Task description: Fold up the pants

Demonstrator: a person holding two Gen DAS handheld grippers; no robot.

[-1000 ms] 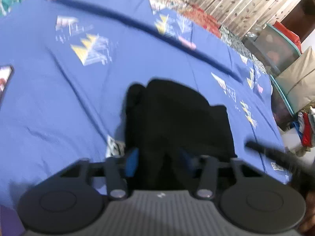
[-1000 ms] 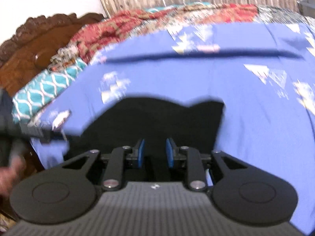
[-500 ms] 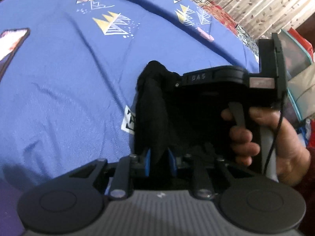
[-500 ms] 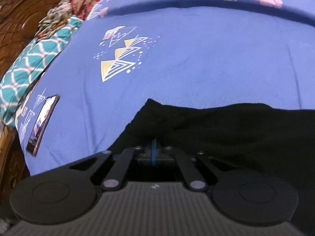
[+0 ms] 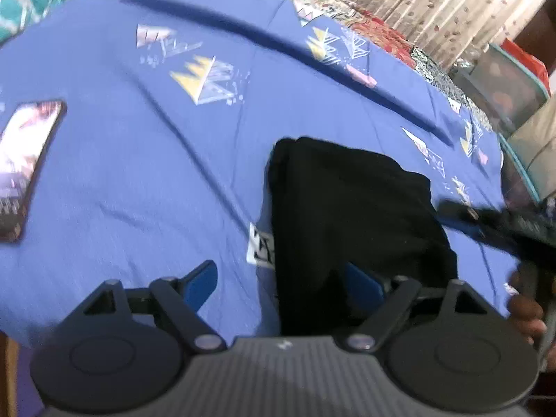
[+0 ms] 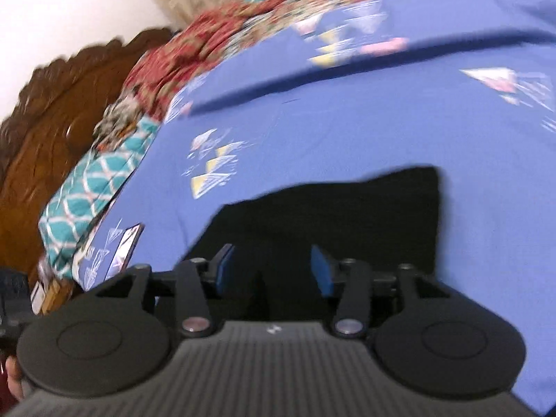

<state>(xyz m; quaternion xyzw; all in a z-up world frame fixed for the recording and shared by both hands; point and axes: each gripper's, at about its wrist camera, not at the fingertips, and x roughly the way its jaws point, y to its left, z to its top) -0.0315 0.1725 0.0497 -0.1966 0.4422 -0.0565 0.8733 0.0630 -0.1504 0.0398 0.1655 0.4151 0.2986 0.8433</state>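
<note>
The black pants (image 5: 347, 208) lie folded into a compact bundle on the blue bedsheet (image 5: 156, 173). My left gripper (image 5: 281, 283) hovers at their near left edge, jaws opening. Its left finger is over the sheet and its right finger over the cloth, and the pads press on nothing. In the right wrist view the pants (image 6: 347, 215) fill the middle. My right gripper (image 6: 271, 271) is just above their near edge with its jaws opening and nothing clamped. The left wrist view also shows the right gripper (image 5: 504, 229), blurred at the right edge, and a hand (image 5: 524, 312) below it.
A phone (image 5: 24, 166) lies on the sheet at the far left, and the phone (image 6: 127, 246) also shows in the right wrist view. A white printed tag (image 5: 260, 248) lies beside the pants. Teal pillow (image 6: 93, 187), carved wooden headboard (image 6: 52, 121) and a storage bin (image 5: 504, 83) border the bed.
Half a second ago both grippers were shut on pants fabric; both have let go and spread their jaws. The right gripper has drawn back to the right, off the bundle.
</note>
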